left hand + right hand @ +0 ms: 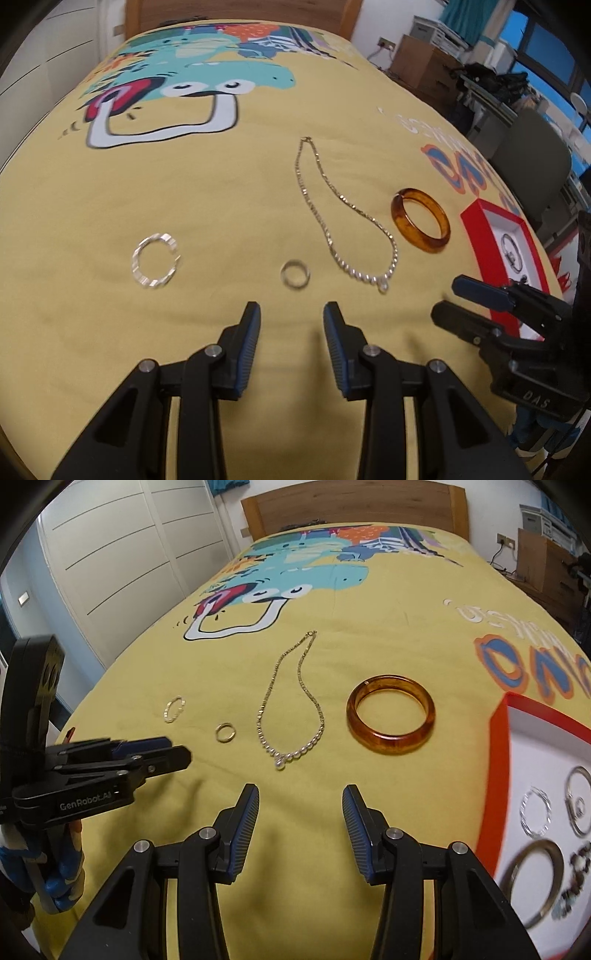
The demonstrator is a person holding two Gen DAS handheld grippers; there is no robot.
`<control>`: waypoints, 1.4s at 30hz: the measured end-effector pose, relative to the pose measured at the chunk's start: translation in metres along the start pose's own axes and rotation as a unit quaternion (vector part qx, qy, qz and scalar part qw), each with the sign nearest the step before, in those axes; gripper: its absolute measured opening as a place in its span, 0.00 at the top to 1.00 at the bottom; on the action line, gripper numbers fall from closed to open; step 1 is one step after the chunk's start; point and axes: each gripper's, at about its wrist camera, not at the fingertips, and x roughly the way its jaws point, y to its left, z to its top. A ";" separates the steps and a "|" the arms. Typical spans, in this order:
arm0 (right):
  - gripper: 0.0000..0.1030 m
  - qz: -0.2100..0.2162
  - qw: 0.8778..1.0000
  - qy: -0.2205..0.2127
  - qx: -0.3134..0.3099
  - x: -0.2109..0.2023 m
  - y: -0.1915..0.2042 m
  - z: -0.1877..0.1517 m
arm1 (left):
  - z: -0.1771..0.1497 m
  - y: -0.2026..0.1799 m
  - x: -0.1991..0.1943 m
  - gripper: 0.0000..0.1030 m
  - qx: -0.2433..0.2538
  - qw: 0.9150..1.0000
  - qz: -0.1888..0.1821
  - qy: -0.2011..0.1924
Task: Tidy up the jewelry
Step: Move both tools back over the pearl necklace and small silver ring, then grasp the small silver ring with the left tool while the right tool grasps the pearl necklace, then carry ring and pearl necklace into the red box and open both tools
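Observation:
On the yellow bedspread lie a chain necklace (343,218) (291,701), an amber bangle (420,220) (390,715), a small silver ring (295,275) (225,732) and a faceted clear bracelet (155,265) (174,709). A red box with a white inside (480,236) (496,760) at the right holds several silver pieces. My left gripper (291,314) (177,751) is open and empty just short of the small ring. My right gripper (300,794) (448,299) is open and empty, below the necklace and bangle.
The bedspread (369,602) has a cartoon print toward the wooden headboard (354,506). White wardrobe doors (122,554) stand left of the bed. Cardboard boxes (421,62) and a dark chair (532,166) stand to the right.

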 end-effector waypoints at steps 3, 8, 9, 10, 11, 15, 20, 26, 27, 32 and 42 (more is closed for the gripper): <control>0.55 0.002 1.000 0.005 -0.003 0.009 -0.005 0.003 | 0.008 -0.005 0.017 0.67 0.016 1.000 0.000 0.009; 0.55 0.005 1.000 0.014 -0.008 0.022 -0.012 0.005 | 0.014 -0.008 0.039 0.68 0.035 0.999 0.006 0.018; 0.55 0.007 1.000 0.015 -0.009 0.024 -0.013 0.006 | 0.015 -0.006 0.041 0.68 0.034 0.999 0.005 0.016; 0.55 0.009 1.000 0.016 -0.011 0.024 -0.013 0.006 | 0.015 -0.005 0.042 0.70 0.034 0.999 0.002 0.014; 0.55 0.011 1.000 0.016 -0.013 0.025 -0.012 0.007 | 0.014 -0.004 0.042 0.72 0.035 0.999 0.002 0.012; 0.47 0.022 0.999 0.018 -0.024 0.037 -0.005 0.015 | 0.011 0.009 0.035 0.81 0.022 1.000 -0.014 0.006; 0.38 0.017 0.999 0.016 -0.034 0.057 0.008 0.029 | 0.007 0.018 0.022 0.81 0.012 1.000 -0.028 -0.006; 0.55 0.000 0.999 0.020 -0.045 0.081 0.023 0.046 | -0.002 0.034 -0.002 0.81 -0.015 0.999 -0.036 -0.022; 0.60 -0.004 0.999 0.022 -0.047 0.084 0.024 0.047 | -0.004 0.036 -0.006 0.81 -0.017 0.999 -0.035 -0.024; 0.90 0.008 0.999 0.036 -0.021 0.080 0.015 0.040 | -0.013 0.044 -0.028 0.81 -0.033 0.999 -0.028 -0.032; 0.97 0.040 0.999 0.016 0.003 0.014 0.032 0.007 | -0.034 0.036 -0.086 0.81 -0.034 0.998 -0.021 -0.055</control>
